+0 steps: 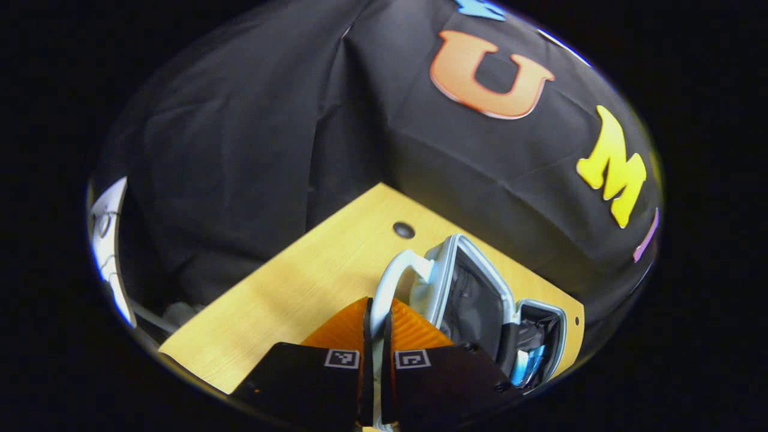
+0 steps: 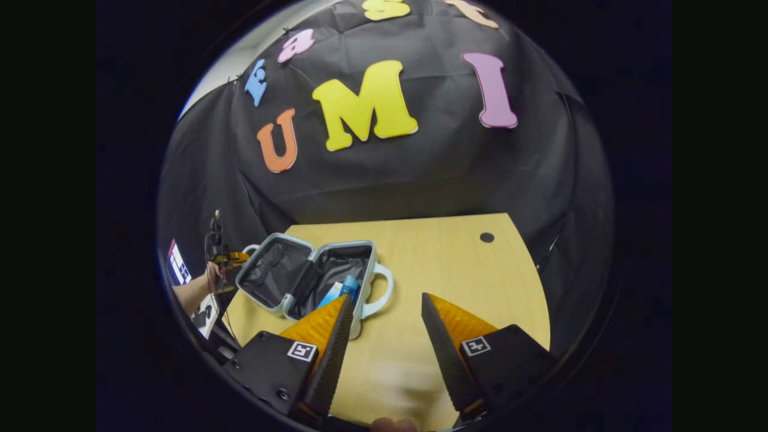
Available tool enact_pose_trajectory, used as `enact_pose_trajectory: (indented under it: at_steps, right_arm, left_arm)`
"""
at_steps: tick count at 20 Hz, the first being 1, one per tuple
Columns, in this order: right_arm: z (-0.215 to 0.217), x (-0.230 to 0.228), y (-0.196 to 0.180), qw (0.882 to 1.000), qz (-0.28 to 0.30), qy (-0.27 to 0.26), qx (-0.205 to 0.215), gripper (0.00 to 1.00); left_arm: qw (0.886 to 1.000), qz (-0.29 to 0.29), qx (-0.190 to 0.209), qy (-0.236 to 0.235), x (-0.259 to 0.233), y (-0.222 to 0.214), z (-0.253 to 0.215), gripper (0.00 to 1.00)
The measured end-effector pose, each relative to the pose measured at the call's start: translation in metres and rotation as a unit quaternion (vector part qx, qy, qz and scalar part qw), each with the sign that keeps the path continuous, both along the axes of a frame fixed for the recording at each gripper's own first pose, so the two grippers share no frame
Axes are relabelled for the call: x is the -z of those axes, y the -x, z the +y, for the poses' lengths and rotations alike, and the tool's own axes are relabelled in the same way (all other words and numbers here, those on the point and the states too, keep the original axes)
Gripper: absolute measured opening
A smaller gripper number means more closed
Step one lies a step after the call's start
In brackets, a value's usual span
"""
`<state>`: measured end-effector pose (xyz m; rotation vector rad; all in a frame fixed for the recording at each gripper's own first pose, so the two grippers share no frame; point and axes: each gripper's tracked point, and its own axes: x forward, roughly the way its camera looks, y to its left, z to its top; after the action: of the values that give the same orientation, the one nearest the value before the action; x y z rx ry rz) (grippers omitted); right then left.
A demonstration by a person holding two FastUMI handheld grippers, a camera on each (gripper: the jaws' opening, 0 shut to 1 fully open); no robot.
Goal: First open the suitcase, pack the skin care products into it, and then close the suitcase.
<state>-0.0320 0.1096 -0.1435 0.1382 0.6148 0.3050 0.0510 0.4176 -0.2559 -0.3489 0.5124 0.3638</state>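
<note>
The small pale suitcase [image 2: 282, 303] lies open on the wooden table [image 2: 456, 270], both dark-lined halves showing. Blue and white skin care products [image 2: 343, 289] rest in the right half, and they also show in the far half in the left gripper view [image 1: 528, 363]. My left gripper [image 1: 377, 327] is shut on the white handle [image 1: 391, 279] of the near half [image 1: 474, 300]. In the right gripper view that left gripper [image 2: 231, 258] sits at the suitcase's left handle, held by a hand. My right gripper [image 2: 386, 300] hovers open above the table, just right of the suitcase's other handle [image 2: 384, 288].
A round dark hole [image 2: 486, 237] marks the table's far right corner, also seen in the left gripper view [image 1: 403, 230]. A person's forearm [image 2: 192, 291] reaches in at the left edge. Bare tabletop stretches right of the suitcase. Black cloth walls stand behind.
</note>
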Motion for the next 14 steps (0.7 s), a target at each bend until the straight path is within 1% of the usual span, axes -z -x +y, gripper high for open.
enact_pose_trajectory:
  at_steps: [3, 7, 9, 11, 14]
  right_arm:
    - [0.003, -0.016, 0.0, 0.999, -0.029, -0.015, -0.013, 0.7]
    - [-0.007, -0.029, -0.002, 0.998, -0.055, -0.04, -0.012, 0.7]
    - [-0.02, -0.033, -0.007, 0.997, -0.067, -0.046, -0.001, 0.7]
    - [-0.034, -0.033, -0.009, 0.996, -0.07, -0.051, 0.01, 0.7]
    - [-0.062, -0.032, -0.01, 0.996, -0.067, -0.05, 0.031, 0.69]
  left_arm:
    - [0.997, -0.016, 0.007, -0.076, -0.046, 0.009, -0.036, 0.07]
    - [0.987, -0.064, 0.023, -0.142, -0.109, 0.01, -0.107, 0.07]
    - [0.979, -0.083, 0.04, -0.179, -0.128, 0.007, -0.148, 0.07]
    - [0.969, -0.095, 0.057, -0.22, -0.14, 0.005, -0.19, 0.07]
    - [0.953, -0.119, 0.086, -0.264, -0.145, 0.0, -0.263, 0.07]
